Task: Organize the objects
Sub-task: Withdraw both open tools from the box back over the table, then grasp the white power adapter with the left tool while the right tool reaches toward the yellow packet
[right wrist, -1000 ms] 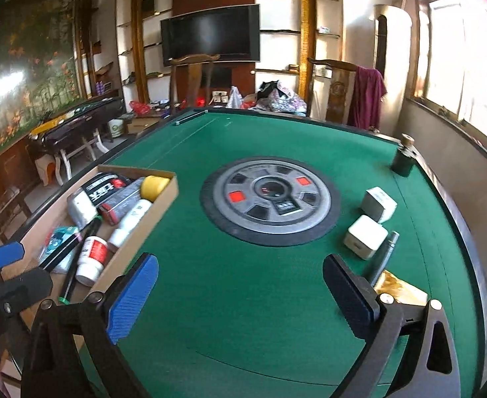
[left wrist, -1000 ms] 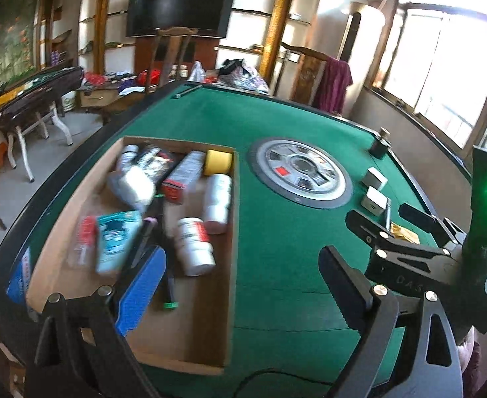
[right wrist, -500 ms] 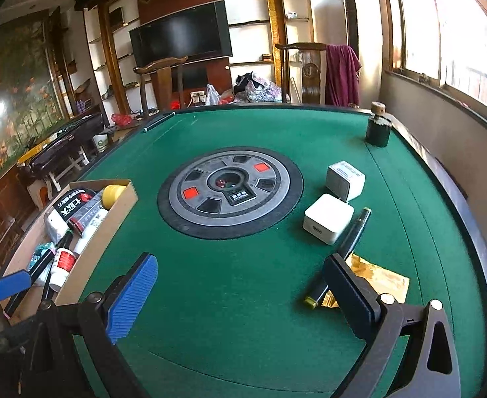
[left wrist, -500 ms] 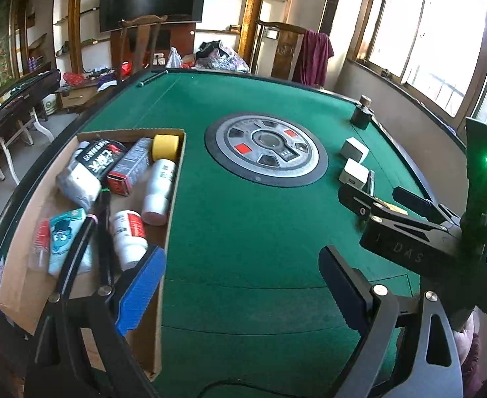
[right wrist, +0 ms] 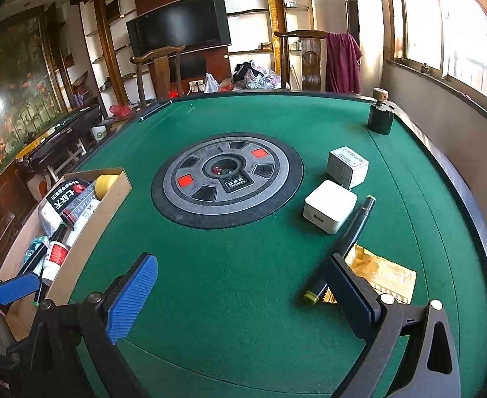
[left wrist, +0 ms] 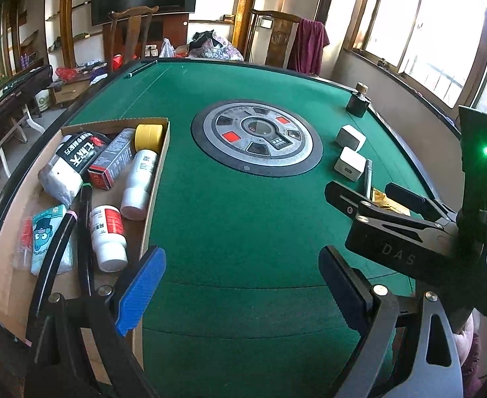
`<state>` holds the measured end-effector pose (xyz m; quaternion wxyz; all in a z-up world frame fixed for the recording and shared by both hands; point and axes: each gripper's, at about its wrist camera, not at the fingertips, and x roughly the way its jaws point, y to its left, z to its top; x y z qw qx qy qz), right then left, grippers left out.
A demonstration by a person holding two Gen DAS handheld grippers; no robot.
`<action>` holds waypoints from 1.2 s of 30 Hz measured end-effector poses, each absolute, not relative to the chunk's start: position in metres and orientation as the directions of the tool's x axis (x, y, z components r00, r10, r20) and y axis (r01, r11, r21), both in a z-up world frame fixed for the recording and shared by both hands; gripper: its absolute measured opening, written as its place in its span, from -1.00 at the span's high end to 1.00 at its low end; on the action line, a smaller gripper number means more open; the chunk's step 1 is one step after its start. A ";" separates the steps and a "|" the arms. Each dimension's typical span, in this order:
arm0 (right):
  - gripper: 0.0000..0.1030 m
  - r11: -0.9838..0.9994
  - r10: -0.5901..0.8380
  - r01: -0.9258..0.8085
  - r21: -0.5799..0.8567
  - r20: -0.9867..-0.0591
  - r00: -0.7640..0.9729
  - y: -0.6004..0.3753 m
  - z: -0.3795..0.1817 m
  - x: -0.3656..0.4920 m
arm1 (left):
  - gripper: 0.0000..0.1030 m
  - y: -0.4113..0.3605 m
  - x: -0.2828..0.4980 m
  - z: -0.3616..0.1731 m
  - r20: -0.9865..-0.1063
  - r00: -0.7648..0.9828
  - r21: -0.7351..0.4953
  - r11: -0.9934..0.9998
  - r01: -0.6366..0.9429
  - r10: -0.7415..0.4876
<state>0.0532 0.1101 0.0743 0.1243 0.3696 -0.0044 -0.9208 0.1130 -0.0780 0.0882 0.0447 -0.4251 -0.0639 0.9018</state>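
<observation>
A cardboard box [left wrist: 158, 179] on the left of the green table holds bottles, packets and a yellow roll; it also shows in the right wrist view [right wrist: 87, 232]. Loose on the right lie a white charger cube [right wrist: 330, 206], a white printed box [right wrist: 347, 166], a dark pen [right wrist: 349, 243], a gold packet [right wrist: 386, 277] and a dark bottle [right wrist: 380, 116]. My right gripper [right wrist: 243, 298] is open and empty, its right finger just before the pen's near end. My left gripper [left wrist: 240, 293] is open and empty beside the box's near corner. The right gripper [left wrist: 386, 199] also shows in the left wrist view.
A round grey dial panel [right wrist: 226, 179] sits in the table's middle. The table has a raised dark rim [right wrist: 475, 219]. Chairs [right wrist: 163, 66], shelves and a TV stand beyond the far edge. A window wall runs along the right.
Both grippers have swung toward the right. The box has slid left in both views. The pen, cube and gold packet are now larger and closer to my right gripper.
</observation>
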 end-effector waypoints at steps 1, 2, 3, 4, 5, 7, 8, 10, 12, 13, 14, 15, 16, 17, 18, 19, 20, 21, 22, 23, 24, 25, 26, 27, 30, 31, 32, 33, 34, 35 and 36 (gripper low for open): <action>-0.98 -0.969 -0.230 0.225 0.098 -0.682 -0.695 0.110 0.074 0.053 | -0.81 -0.079 0.113 0.088 -0.762 -0.634 -0.155 -0.988 -0.025 0.136; -0.98 -0.970 -0.228 0.225 0.096 -0.684 -0.693 0.110 0.073 0.052 | -0.81 -0.079 0.113 0.087 -0.762 -0.633 -0.157 -0.987 -0.025 0.137; -0.98 -0.970 -0.227 0.225 0.094 -0.686 -0.691 0.109 0.072 0.051 | -0.81 -0.080 0.113 0.086 -0.762 -0.632 -0.160 -0.987 -0.024 0.139; -0.98 -0.970 -0.225 0.225 0.092 -0.688 -0.690 0.109 0.072 0.051 | -0.81 -0.081 0.112 0.086 -0.763 -0.631 -0.161 -0.987 -0.024 0.140; -0.98 -0.970 -0.223 0.225 0.088 -0.690 -0.689 0.108 0.071 0.051 | -0.81 -0.081 0.112 0.086 -0.764 -0.630 -0.162 -0.986 -0.025 0.141; -0.98 -0.971 -0.216 0.226 0.078 -0.692 -0.689 0.107 0.070 0.051 | -0.81 -0.081 0.111 0.086 -0.765 -0.628 -0.162 -0.986 -0.027 0.143; -0.98 -0.971 -0.214 0.226 0.075 -0.693 -0.688 0.107 0.070 0.051 | -0.81 -0.080 0.110 0.087 -0.765 -0.628 -0.162 -0.986 -0.029 0.144; -0.98 -0.972 -0.209 0.225 0.069 -0.696 -0.687 0.106 0.069 0.051 | -0.81 -0.079 0.109 0.088 -0.762 -0.630 -0.161 -0.986 -0.036 0.148; -0.98 -0.974 -0.199 0.220 0.061 -0.697 -0.689 0.106 0.069 0.051 | -0.81 -0.078 0.107 0.091 -0.759 -0.633 -0.159 -0.986 -0.042 0.150; -0.98 -0.975 -0.194 0.217 0.056 -0.697 -0.691 0.106 0.070 0.051 | -0.81 -0.078 0.106 0.092 -0.758 -0.635 -0.158 -0.986 -0.045 0.151; -0.98 -0.976 -0.188 0.214 0.050 -0.696 -0.694 0.107 0.070 0.051 | -0.81 -0.078 0.106 0.093 -0.756 -0.636 -0.159 -0.986 -0.047 0.153; -0.98 -0.976 -0.183 0.211 0.045 -0.694 -0.696 0.107 0.071 0.052 | -0.81 -0.077 0.105 0.093 -0.755 -0.637 -0.163 -0.985 -0.050 0.157; -0.98 -0.977 -0.177 0.209 0.039 -0.694 -0.698 0.108 0.073 0.052 | -0.81 -0.077 0.105 0.093 -0.754 -0.637 -0.166 -0.985 -0.051 0.160; -0.98 -0.978 -0.169 0.206 0.031 -0.693 -0.701 0.110 0.074 0.052 | -0.81 -0.077 0.104 0.093 -0.754 -0.636 -0.169 -0.984 -0.051 0.163; -0.98 -0.979 -0.164 0.204 0.024 -0.691 -0.704 0.111 0.075 0.052 | -0.81 -0.077 0.103 0.092 -0.756 -0.633 -0.172 -0.984 -0.052 0.166; -0.98 -0.979 -0.159 0.205 0.016 -0.691 -0.705 0.112 0.076 0.052 | -0.81 -0.077 0.103 0.091 -0.758 -0.630 -0.176 -0.983 -0.054 0.170; -0.98 -0.978 -0.155 0.208 0.008 -0.692 -0.705 0.115 0.078 0.051 | -0.81 -0.076 0.102 0.090 -0.759 -0.626 -0.182 -0.982 -0.056 0.176; -0.98 -0.977 -0.154 0.211 0.003 -0.696 -0.701 0.118 0.080 0.049 | -0.81 -0.076 0.102 0.090 -0.761 -0.622 -0.188 -0.980 -0.059 0.183; -0.98 -0.977 -0.153 0.211 0.002 -0.699 -0.698 0.123 0.083 0.046 | -0.81 -0.076 0.101 0.091 -0.761 -0.622 -0.190 -0.980 -0.061 0.187; -0.98 -0.980 -0.145 0.199 0.005 -0.701 -0.698 0.133 0.088 0.041 | -0.81 -0.076 0.101 0.092 -0.759 -0.623 -0.190 -0.980 -0.065 0.189; -0.98 -0.983 -0.139 0.182 0.013 -0.702 -0.699 0.144 0.092 0.036 | -0.81 -0.075 0.100 0.095 -0.755 -0.627 -0.187 -0.980 -0.072 0.190; -0.98 -0.987 -0.133 0.158 0.030 -0.703 -0.699 0.157 0.095 0.030 | -0.81 -0.073 0.099 0.098 -0.750 -0.634 -0.182 -0.980 -0.079 0.191; -0.98 -0.990 -0.133 0.129 0.059 -0.704 -0.697 0.174 0.098 0.023 | -0.81 -0.072 0.097 0.101 -0.745 -0.639 -0.178 -0.980 -0.085 0.191; -0.98 -0.990 -0.140 0.098 0.100 -0.705 -0.695 0.193 0.101 0.016 | -0.81 -0.068 0.095 0.105 -0.737 -0.648 -0.172 -0.980 -0.096 0.192; -0.98 -0.985 -0.132 0.010 0.175 -0.706 -0.695 0.240 0.100 0.000 | -0.81 -0.054 0.081 0.114 -0.718 -0.667 -0.147 -0.980 -0.133 0.198; -0.98 -0.982 -0.122 -0.019 0.189 -0.706 -0.697 0.254 0.098 -0.003 | -0.81 -0.047 0.076 0.114 -0.716 -0.670 -0.133 -0.981 -0.143 0.195; -0.98 -0.977 -0.114 -0.049 0.207 -0.705 -0.700 0.268 0.095 -0.005 | -0.81 -0.037 0.068 0.113 -0.717 -0.670 -0.117 -0.981 -0.158 0.193; -0.98 -0.971 -0.113 -0.073 0.229 -0.704 -0.701 0.279 0.090 -0.006 | -0.81 -0.030 0.061 0.112 -0.718 -0.667 -0.109 -0.979 -0.171 0.196; -0.98 -0.964 -0.116 -0.092 0.250 -0.703 -0.702 0.288 0.086 -0.007 | -0.81 -0.019 0.053 0.109 -0.724 -0.659 -0.102 -0.976 -0.191 0.205; -0.98 -0.954 -0.120 -0.114 0.278 -0.702 -0.702 0.298 0.080 -0.008 | -0.80 -0.011 0.047 0.105 -0.729 -0.651 -0.099 -0.973 -0.207 0.213; -0.98 -0.946 -0.124 -0.132 0.297 -0.704 -0.699 0.305 0.075 -0.009 | -0.80 0.000 0.038 0.102 -0.734 -0.641 -0.097 -0.969 -0.229 0.225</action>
